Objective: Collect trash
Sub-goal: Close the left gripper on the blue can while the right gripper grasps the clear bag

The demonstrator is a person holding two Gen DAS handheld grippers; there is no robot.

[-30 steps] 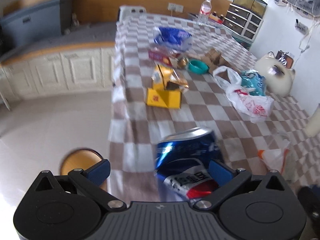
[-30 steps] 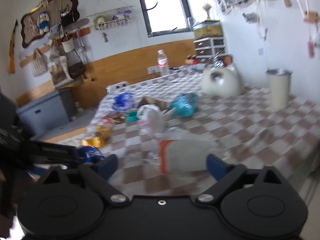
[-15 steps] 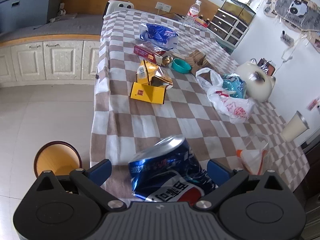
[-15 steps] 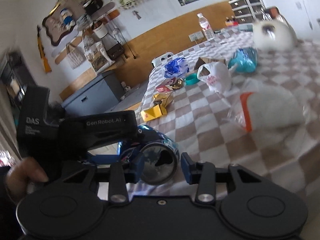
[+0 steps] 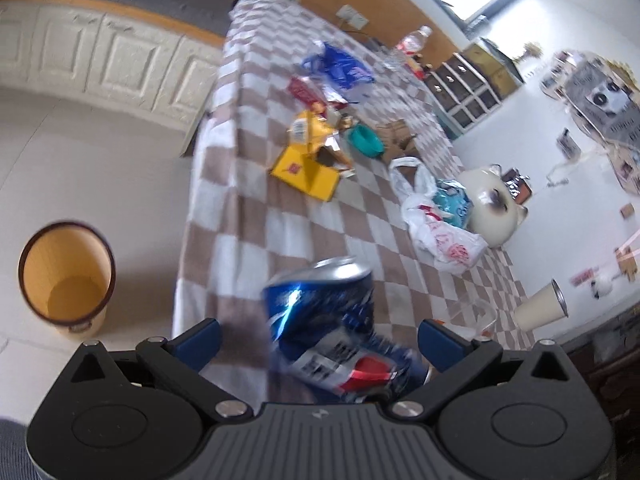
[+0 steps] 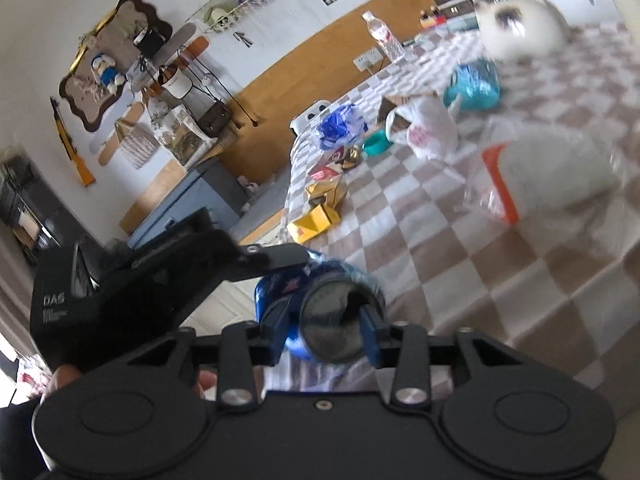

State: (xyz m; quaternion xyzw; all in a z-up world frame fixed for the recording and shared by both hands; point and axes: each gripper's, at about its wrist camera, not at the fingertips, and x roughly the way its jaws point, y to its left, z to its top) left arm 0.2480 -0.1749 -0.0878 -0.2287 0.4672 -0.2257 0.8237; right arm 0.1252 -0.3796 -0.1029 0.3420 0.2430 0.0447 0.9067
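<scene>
Now the right gripper (image 6: 326, 330) is closing on the blue soda can (image 6: 332, 320); the left gripper (image 5: 318, 334) stands wide around it.

Black grippers (image 5: 316, 334) (blue fingers (image 5: 200, 338))

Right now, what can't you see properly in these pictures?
- Left view: the can's bottom end, hidden behind the gripper body.
- Right view: whether the closing right gripper is squeezing the can; blurred.
- Right view: what the clear bag holds; blurred.
- Left view: the bin's base, cut off.
</scene>
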